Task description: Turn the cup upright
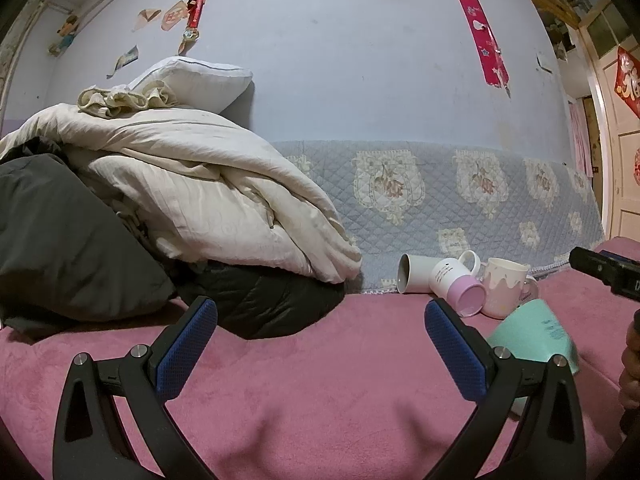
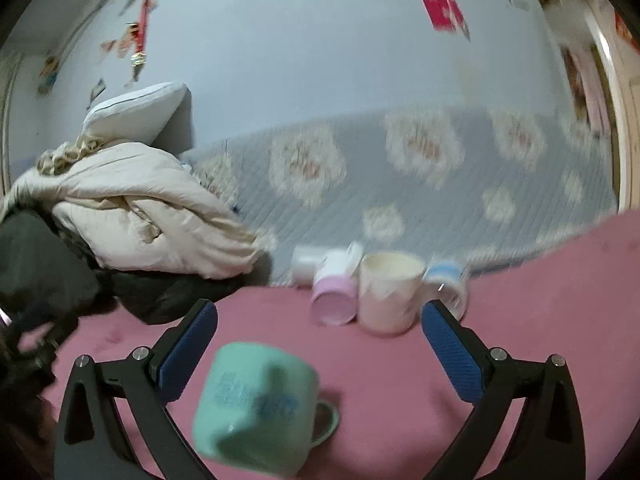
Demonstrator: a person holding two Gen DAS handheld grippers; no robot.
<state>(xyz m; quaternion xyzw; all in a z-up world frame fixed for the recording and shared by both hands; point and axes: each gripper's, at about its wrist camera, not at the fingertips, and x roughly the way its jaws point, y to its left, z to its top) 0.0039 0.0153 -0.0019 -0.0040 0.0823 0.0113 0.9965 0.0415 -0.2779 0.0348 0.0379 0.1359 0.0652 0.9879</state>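
Observation:
A mint-green mug with blue print and a handle on its right lies tipped on the pink bed cover, between the fingers of my open right gripper and low in that blurred view. It also shows in the left wrist view, behind the right finger. My left gripper is open and empty over bare cover, left of the mugs. A cream mug stands upright. A white and lilac mug and a white mug lie on their sides beside it.
A pile of cream quilt, pillow and dark clothing fills the left of the bed. A blue quilted floral panel lines the wall behind the mugs. A blue-banded mug stands right of the cream mug.

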